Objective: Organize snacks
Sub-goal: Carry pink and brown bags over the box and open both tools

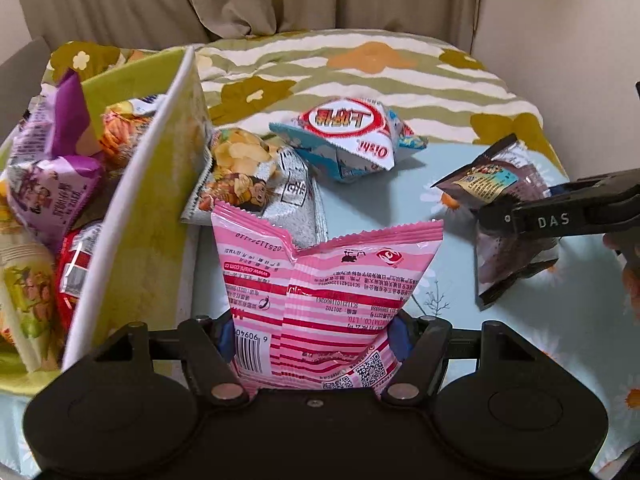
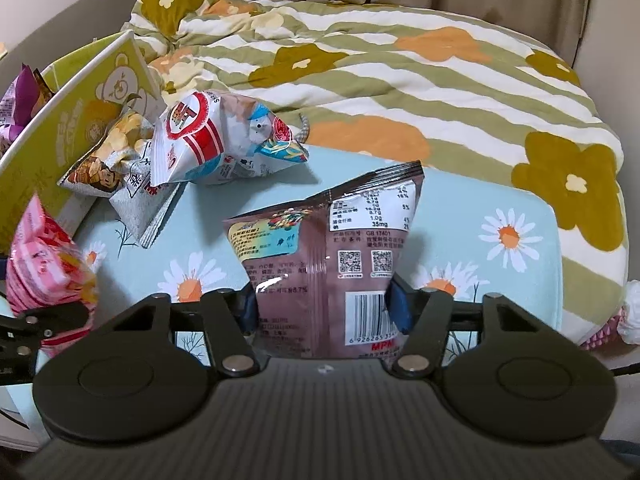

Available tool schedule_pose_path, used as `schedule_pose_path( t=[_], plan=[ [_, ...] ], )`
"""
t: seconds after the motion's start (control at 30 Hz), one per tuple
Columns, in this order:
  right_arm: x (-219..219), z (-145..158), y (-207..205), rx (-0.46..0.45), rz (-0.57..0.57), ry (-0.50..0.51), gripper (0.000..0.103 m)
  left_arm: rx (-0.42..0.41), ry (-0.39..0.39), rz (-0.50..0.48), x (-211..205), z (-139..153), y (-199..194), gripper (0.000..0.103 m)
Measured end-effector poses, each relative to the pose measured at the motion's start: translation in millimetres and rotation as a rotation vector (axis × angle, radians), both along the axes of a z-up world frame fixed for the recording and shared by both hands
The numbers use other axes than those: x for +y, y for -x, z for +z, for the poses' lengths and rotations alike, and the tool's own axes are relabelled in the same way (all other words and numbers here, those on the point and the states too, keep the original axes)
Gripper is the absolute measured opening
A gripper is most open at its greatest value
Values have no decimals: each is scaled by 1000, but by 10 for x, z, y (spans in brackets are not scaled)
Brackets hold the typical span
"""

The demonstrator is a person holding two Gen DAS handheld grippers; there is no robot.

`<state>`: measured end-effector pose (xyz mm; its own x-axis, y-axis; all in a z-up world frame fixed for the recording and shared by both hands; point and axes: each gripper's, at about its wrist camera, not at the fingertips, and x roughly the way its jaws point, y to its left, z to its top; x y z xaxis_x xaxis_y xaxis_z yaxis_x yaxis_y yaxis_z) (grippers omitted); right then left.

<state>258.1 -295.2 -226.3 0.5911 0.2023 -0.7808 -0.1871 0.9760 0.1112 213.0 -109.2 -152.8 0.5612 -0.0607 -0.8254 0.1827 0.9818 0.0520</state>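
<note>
While the left gripper (image 1: pixel 316 344) clamps the pink bag (image 1: pixel 326 280) beside the green box (image 1: pixel 152 184) at the bed's left edge, right gripper (image 2: pixel 322 312) pinches the brown bag (image 2: pixel 332 248); lift clear of the wall before release.

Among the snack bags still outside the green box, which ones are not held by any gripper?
Two lie free on the bed: the chip bag leaning against the green box, and the red-and-white Oishi bag beside it. The pink bag and brown bag are gripped.
</note>
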Motion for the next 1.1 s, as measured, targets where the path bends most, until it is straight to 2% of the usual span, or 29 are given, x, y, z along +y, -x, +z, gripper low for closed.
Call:
schedule_pose_path(
  t=[0.23,0.57,0.83,1.1],
  plan=[
    [77,257,200,-45,-1,-33,71,-59,32,11,70,295,187,72],
    [467,891,573,-140,19,-94,71,-153,56,36,392,786,550,72],
    [1062,1385,774,-215,49,-151,71,-247,63,77,969,1191,773,72],
    [1808,1723,788,-264,71,-179,71,-300,65,120,1695,1490,665,72]
  ],
)
